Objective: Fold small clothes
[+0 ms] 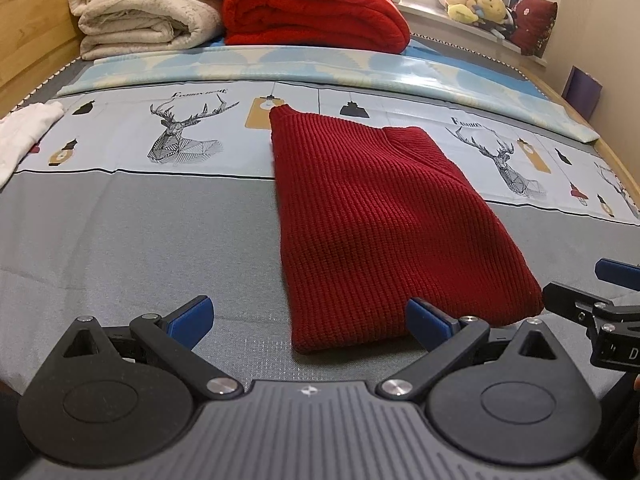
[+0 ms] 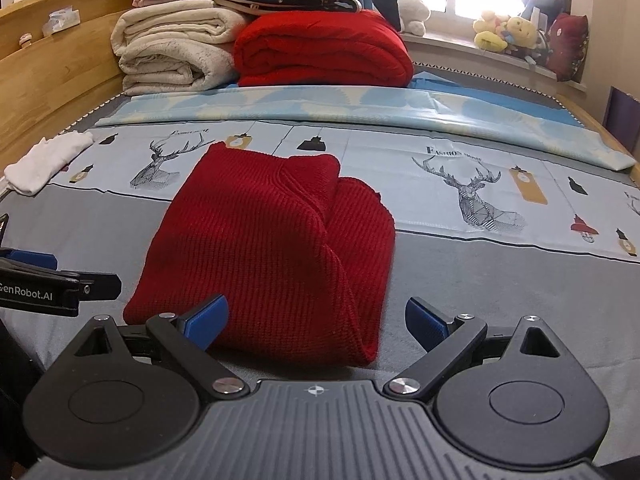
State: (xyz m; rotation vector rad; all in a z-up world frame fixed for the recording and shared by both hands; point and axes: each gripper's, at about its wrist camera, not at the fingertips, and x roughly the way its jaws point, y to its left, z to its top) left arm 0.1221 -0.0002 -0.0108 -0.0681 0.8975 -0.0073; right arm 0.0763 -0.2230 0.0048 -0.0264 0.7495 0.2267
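Left wrist view: the dark red ribbed knit garment [image 1: 384, 220] lies flat on the bed [image 1: 140, 240], folded into a long narrow strip running away from the camera. The left tongs [image 1: 310, 318] stand wide apart and empty, just short of the garment's near hem. The right tongs [image 1: 608, 292] show at the garment's near right corner; their state cannot be told here.

Right wrist view: the right tongs [image 2: 316, 318] are spread wide, holding nothing, at the garment's [image 2: 260, 248] near edge. Beyond it sit a folded bright red blanket [image 2: 324, 50] and a rolled cream blanket [image 2: 176, 52].

The lengthwise fold looks done; next, each tong probably pinches a near corner and carries the hem toward the far end.
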